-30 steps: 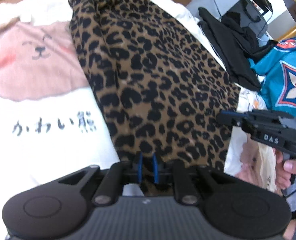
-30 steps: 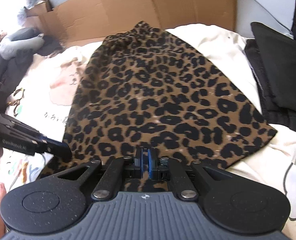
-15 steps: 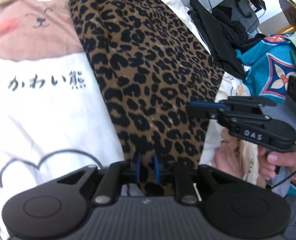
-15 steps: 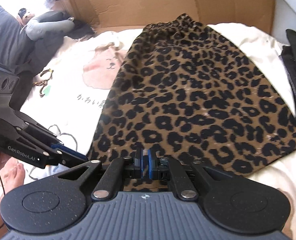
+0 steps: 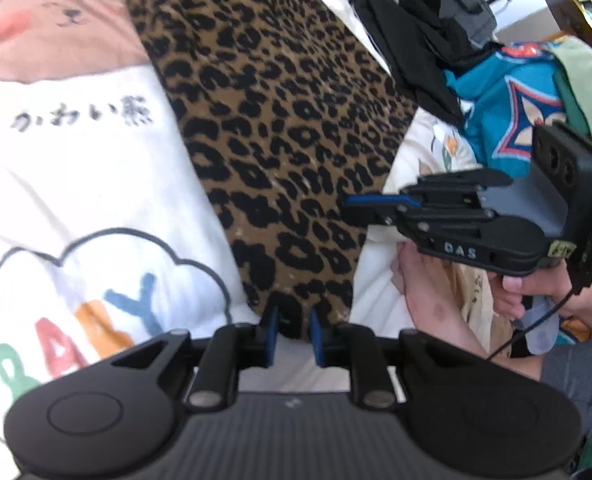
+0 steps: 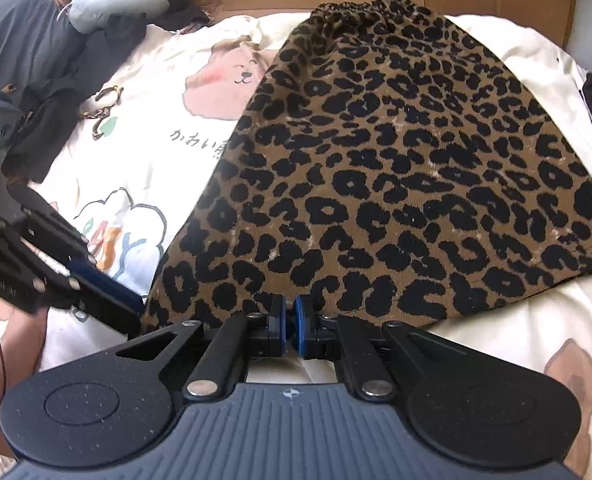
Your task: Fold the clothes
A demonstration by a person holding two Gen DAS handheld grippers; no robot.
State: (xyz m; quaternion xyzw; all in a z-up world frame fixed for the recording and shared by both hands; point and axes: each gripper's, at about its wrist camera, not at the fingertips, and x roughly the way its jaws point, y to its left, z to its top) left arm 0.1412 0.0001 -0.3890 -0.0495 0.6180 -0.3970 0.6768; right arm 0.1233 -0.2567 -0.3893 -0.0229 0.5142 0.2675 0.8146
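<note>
Item: brown leopard-print fabric skirt (image 6: 395, 160); my left gripper (image 5: 292, 330) has just parted off its hem, right gripper (image 6: 290, 326) pinches it.

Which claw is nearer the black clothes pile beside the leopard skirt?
Right. The right claw is at the leopard skirt's hem on the side of the black clothes pile; the left claw is at the opposite corner.
</note>
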